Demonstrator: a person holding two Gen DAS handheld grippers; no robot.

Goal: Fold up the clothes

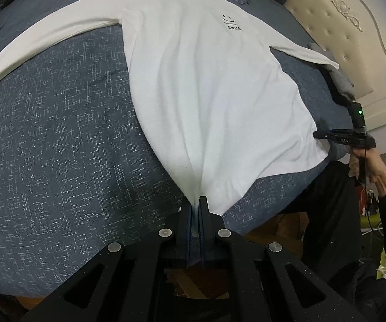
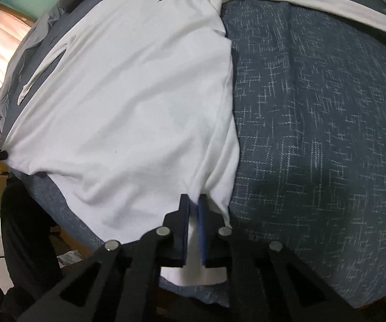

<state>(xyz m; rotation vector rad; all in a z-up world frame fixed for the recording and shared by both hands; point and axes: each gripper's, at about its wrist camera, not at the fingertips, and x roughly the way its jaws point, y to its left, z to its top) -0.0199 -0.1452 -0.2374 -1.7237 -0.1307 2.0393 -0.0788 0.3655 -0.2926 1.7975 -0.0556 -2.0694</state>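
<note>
A white long-sleeved shirt (image 1: pixel 206 80) lies spread face up on the blue bed cover (image 1: pixel 58 134), sleeves out to both sides. The left gripper (image 1: pixel 195 204) pinches one hem corner, angled steeply down. The right gripper (image 2: pixel 194 201), also steeply tilted, is clamped on the other hem corner, seemingly gathering a fold.

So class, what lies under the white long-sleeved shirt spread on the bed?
The dark blue cross-hatched bedspread shows all around the white long-sleeved shirt, so it lies beneath. Anything else under the shirt is covered.
</note>
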